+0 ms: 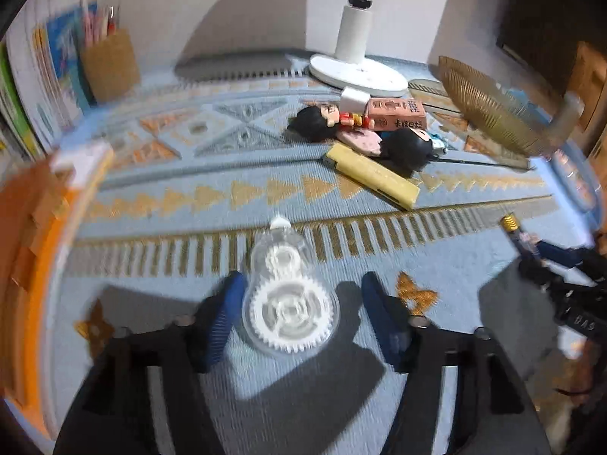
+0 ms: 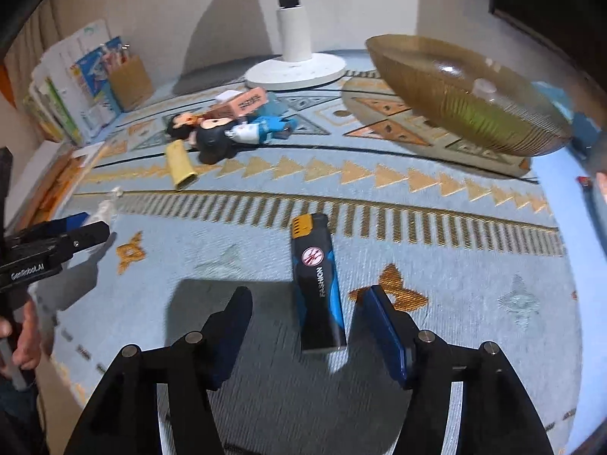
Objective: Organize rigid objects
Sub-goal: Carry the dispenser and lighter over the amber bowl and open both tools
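Left view alone shows spread left tongs (image 1: 299, 314) flanking a clear correction-tape dispenser (image 1: 290, 295); right view shows spread right tongs (image 2: 309, 326) flanking a lighter (image 2: 316, 284).

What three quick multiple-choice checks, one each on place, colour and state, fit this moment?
1. Where is the lighter? A in the bowl; B between the right gripper's fingers; C on the books.
2. What colour are the tape dispenser's gears? A white; B red; C green.
3. How does the left gripper stand? A shut on the ruler; B out of view; C open around the dispenser.

B: the lighter stands between the fingers, gaps either side.
A: white gears show through the clear shell.
C: a gap shows beside the right finger.
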`<state>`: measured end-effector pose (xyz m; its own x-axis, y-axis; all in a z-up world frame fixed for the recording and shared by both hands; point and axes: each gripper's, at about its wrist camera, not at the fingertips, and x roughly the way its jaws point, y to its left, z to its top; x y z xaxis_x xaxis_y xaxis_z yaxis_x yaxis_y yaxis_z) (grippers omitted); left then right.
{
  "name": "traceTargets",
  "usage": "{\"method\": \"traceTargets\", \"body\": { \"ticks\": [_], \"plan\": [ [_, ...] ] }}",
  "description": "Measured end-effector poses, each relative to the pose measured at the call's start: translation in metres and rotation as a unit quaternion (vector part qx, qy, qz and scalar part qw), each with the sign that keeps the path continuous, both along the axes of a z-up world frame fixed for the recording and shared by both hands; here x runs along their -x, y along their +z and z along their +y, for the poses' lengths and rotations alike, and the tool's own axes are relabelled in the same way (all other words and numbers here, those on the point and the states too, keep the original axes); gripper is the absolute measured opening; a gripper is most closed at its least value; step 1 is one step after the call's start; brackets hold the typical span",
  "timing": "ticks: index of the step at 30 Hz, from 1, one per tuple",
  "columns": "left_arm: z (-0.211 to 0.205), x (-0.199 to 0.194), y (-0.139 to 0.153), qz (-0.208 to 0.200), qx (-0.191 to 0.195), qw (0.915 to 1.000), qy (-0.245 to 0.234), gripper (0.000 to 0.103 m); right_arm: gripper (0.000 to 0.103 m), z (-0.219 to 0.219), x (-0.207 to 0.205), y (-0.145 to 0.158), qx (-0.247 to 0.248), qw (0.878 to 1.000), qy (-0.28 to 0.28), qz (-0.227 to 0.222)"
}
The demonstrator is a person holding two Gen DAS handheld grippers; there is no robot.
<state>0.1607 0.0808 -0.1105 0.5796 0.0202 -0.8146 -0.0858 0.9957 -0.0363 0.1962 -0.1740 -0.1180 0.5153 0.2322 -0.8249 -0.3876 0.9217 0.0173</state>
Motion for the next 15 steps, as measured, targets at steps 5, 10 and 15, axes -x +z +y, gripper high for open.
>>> {"method": "traceTargets", "body": {
  "ticks": [5,10,15],
  "plan": [
    [-0.013,0.008,0.012,-0.031,-0.002,0.9994,-0.014,0.045,0.023,0.008,0.007,0.004,-0.014,1.0,0.022,-0.002],
    [-0.028,0.014,0.065,-0.099,0.008,0.9944,-0.036,0.045,0.019,-0.005,0.008,0.03,-0.095,0.995,0.032,-0.003],
    [-0.055,0.0,0.12,-0.163,0.018,0.9842,-0.068,0.045,0.01,-0.037,-0.001,0.079,-0.111,0.992,0.012,-0.053]
  ]
}}
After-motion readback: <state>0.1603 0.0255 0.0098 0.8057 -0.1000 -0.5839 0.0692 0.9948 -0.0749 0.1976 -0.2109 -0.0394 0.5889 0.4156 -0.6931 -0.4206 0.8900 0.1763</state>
